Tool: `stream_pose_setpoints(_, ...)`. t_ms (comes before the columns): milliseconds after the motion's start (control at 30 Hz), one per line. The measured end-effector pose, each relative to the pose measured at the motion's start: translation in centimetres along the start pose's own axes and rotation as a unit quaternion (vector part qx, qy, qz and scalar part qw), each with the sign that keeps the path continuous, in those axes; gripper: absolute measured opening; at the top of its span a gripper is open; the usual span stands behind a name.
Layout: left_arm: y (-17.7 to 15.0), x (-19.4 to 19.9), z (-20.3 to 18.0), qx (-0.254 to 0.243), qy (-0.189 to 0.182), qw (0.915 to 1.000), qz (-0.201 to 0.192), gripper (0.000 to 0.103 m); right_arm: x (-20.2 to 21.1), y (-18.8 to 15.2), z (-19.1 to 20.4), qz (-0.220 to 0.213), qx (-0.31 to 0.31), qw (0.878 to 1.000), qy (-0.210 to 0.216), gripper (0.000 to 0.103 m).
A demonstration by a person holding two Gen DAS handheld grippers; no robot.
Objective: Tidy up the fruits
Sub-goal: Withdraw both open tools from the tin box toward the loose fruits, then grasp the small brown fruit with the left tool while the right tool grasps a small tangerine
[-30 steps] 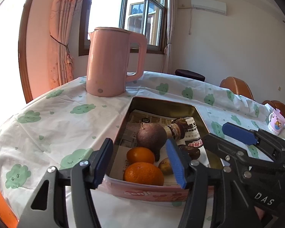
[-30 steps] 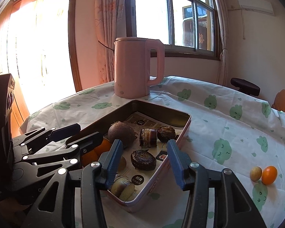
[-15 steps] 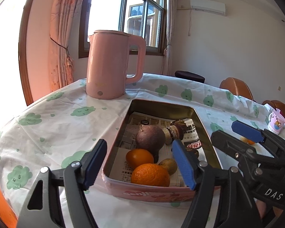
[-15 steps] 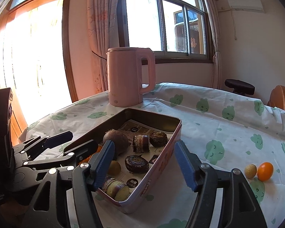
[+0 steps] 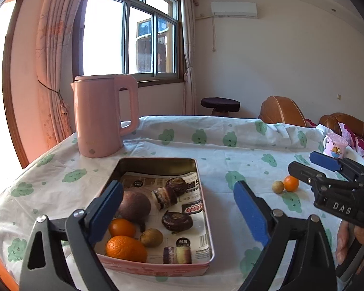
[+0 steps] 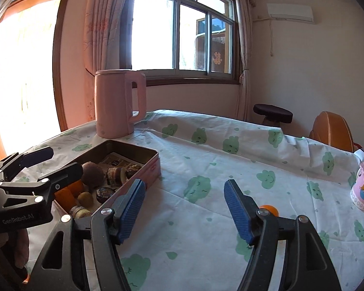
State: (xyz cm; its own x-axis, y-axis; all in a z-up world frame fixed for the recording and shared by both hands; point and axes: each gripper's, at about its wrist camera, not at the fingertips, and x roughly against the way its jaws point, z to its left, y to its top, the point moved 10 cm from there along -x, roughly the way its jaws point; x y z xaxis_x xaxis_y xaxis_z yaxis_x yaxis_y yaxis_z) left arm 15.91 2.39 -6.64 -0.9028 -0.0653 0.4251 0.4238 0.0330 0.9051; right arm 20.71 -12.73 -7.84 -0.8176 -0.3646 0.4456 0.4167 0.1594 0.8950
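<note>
Both the left gripper and right gripper, fingers wide and empty, face loose small orange and brown fruit beyond tin; round fruit may roll if nudged.

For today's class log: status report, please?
Left tool open, empty, over tin. Right tool open, empty. Small orange and brown fruit on tablecloth. Nothing blocking.

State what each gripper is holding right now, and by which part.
Nothing is held. The left gripper hangs open above the tin, and the right gripper is open over the tablecloth.
</note>
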Motion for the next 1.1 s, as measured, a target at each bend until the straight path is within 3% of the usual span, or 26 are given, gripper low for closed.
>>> stream_pose_setpoints(133, 1.4, -1.2, -3.5, -0.016, -0.019, 0.9997, -0.003, 0.100, -0.6, 0.0, -6.9, 0.015, -0.060, 0.996, -0.059, 0.069)
stream_pose_setpoints(267, 1.7, -3.7, -6.0, -0.026, -0.029, 0.9991, 0.018, 0.100, -1.7, -0.9, -10.2, 0.042, -0.101, 0.991, -0.077, 0.069)
stream_pose_setpoints(600, 0.9, -6.9, -7.5, -0.041, -0.020, 0.9978, 0.048, 0.100, -5.7, -4.0, -9.5, 0.120, -0.096, 0.986, -0.070, 0.069)
stream_pose_setpoints(800, 1.0, -7.6, -7.9, -0.050, -0.018, 0.9971, 0.054, 0.100, -7.2, -5.6, -9.5, 0.165, -0.107, 0.979, -0.055, 0.057)
stream_pose_setpoints(900, 0.6, -7.9, -8.3, -0.052, -0.022, 0.9966, 0.059, 0.100, -7.4, -6.1, -9.4, 0.177, -0.116, 0.977, -0.040, 0.045)
stream_pose_setpoints(1100, -0.4, -9.0, -10.3, -0.060, -0.037, 0.9942, 0.081, 0.100, -6.2, -5.6, -10.3, 0.149, -0.139, 0.978, -0.044, 0.045)
